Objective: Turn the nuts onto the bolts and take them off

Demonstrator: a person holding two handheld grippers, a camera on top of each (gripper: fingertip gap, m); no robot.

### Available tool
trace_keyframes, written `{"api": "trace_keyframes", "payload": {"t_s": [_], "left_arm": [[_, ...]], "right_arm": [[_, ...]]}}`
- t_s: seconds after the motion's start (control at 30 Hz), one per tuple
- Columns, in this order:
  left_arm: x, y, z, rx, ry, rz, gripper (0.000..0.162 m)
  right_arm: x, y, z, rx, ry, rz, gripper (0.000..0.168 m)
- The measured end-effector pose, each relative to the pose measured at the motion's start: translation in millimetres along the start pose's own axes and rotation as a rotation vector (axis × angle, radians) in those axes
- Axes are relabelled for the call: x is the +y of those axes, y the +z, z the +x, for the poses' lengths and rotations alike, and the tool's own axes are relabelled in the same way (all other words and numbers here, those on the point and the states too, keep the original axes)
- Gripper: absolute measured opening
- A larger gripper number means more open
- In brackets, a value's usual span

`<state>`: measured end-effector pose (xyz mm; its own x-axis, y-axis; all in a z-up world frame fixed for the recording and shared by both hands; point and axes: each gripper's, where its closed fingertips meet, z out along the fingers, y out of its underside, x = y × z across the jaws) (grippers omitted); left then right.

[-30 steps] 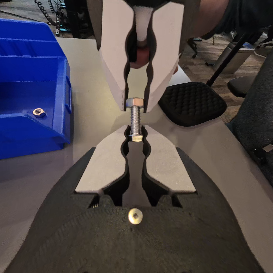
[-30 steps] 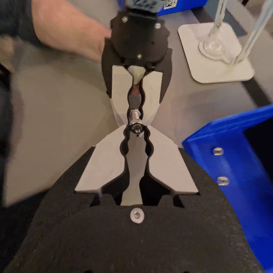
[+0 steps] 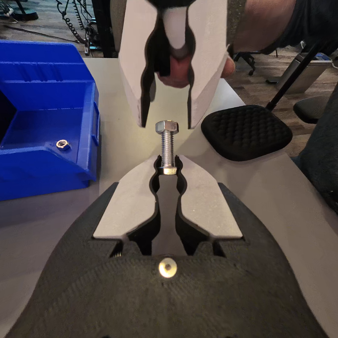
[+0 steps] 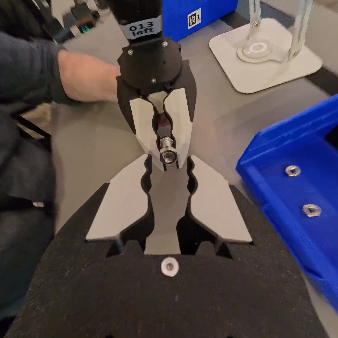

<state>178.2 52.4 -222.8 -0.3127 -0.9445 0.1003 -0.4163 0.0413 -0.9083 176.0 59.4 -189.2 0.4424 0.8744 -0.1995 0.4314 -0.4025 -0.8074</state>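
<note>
A silver bolt (image 3: 167, 146) stands out from my left gripper (image 3: 168, 159), which is shut on the nut (image 3: 170, 171) threaded on the bolt's end. The hex head (image 3: 166, 126) points away from it. My right gripper (image 3: 165, 126) faces it from above, open, with a fingertip on each side of the head and not touching it. In the right wrist view my right gripper (image 4: 169, 158) is open. Just beyond it, the bolt head (image 4: 168, 156) faces the camera and the nut (image 4: 165, 142) sits in the left gripper (image 4: 171, 164).
A blue bin (image 3: 45, 164) with a loose nut (image 3: 63, 145) stands on the grey table at the left. In the right wrist view a blue bin (image 4: 274, 164) holds two nuts (image 4: 292, 171). A clear stand on a white base (image 4: 265, 60) is behind. A black pad (image 3: 245, 131) lies right. The grippers are tip to tip, or close to it. Both grippers' tips are roughly 35 cm from the white base (image 4: 265, 60).
My right gripper has opened and let go of the bolt head. My left gripper still holds the nut and bolt.
</note>
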Motion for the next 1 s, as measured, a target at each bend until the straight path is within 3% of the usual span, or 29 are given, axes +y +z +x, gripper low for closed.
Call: {"api": "trace_keyframes", "payload": {"t_s": [0.1,0.17,0.33,0.43,0.6,0.73,0.87,1.0], "left_arm": [[0.6,1.4,-0.1,-0.018,0.017,-0.014,0.015],[0.4,1.2,-0.7,-0.025,0.019,-0.013,0.015],[1.6,0.9,-0.3,-0.014,0.014,-0.018,0.014],[1.9,0.7,2.8,0.014,0.006,-0.014,0.014],[6.6,3.3,7.5,0.069,-0.023,-0.021,0.014],[7.5,3.1,9.0,0.107,-0.055,-0.003,0.014],[5.1,0.1,7.8,0.111,-0.065,0.011,0.014],[5.0,-0.7,5.8,0.104,-0.068,0.015,0.014]], "right_arm": [[2.6,3.9,-1.2,-0.041,0.095,0.018,0.033],[1.6,4.5,-2.6,-0.046,0.086,0.033,0.019],[1.4,4.9,-2.8,-0.016,-0.012,0.002,0.018],[2.0,5.0,-4.7,0.016,-0.199,-0.057,0.018],[8.7,6.6,-1.2,0.148,-0.747,-0.253,0.018],[6.1,7.2,1.0,0.216,-1.036,-0.331,0.017],[2.9,7.2,4.2,0.260,-1.137,-0.350,0.017],[2.4,7.8,6.0,0.268,-1.107,-0.338,0.018]]}}
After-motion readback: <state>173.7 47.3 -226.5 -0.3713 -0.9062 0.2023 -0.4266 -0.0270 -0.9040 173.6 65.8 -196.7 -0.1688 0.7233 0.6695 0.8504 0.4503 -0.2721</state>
